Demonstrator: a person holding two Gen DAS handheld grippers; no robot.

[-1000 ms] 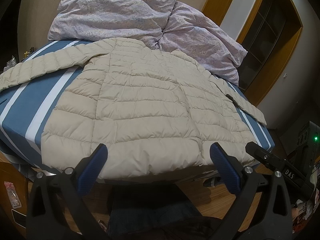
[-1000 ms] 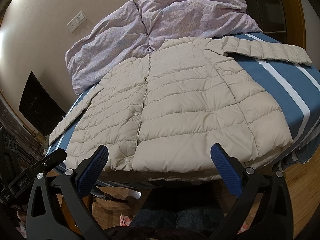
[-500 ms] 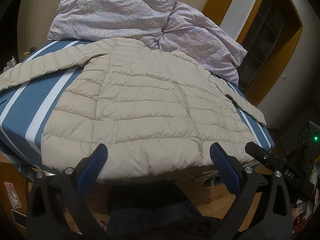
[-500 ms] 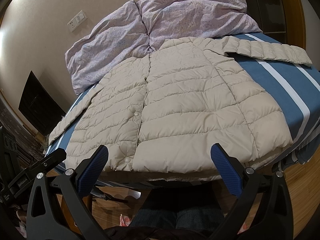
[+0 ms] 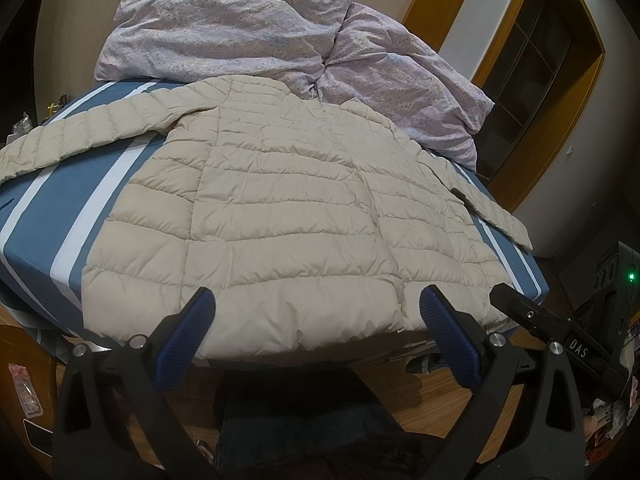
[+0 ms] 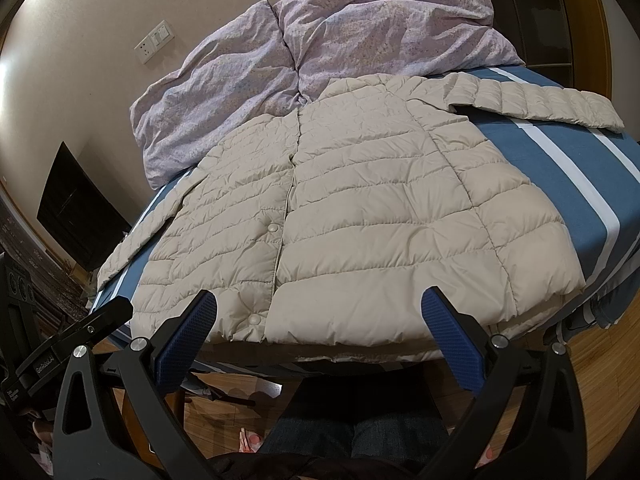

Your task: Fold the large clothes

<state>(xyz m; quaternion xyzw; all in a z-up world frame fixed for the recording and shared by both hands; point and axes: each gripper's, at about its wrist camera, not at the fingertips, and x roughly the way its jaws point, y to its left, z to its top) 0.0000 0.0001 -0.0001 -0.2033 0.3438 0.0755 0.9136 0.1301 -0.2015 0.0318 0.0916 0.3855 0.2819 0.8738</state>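
Note:
A beige quilted puffer jacket [image 5: 288, 216] lies flat, front up, on the blue-and-white striped bed [image 5: 44, 224], both sleeves spread out sideways. It also shows in the right wrist view [image 6: 360, 216] with its snap buttons down the middle. My left gripper [image 5: 316, 312] is open and empty, hovering just in front of the jacket's hem. My right gripper [image 6: 320, 312] is open and empty, also just short of the hem at the bed's near edge.
A crumpled lilac duvet [image 5: 280, 40] is piled at the head of the bed behind the jacket. A wall with a socket plate [image 6: 154, 42] is at the left. A wooden door frame [image 5: 560, 120] stands at the right. Wooden floor and the person's legs [image 6: 360, 436] are below.

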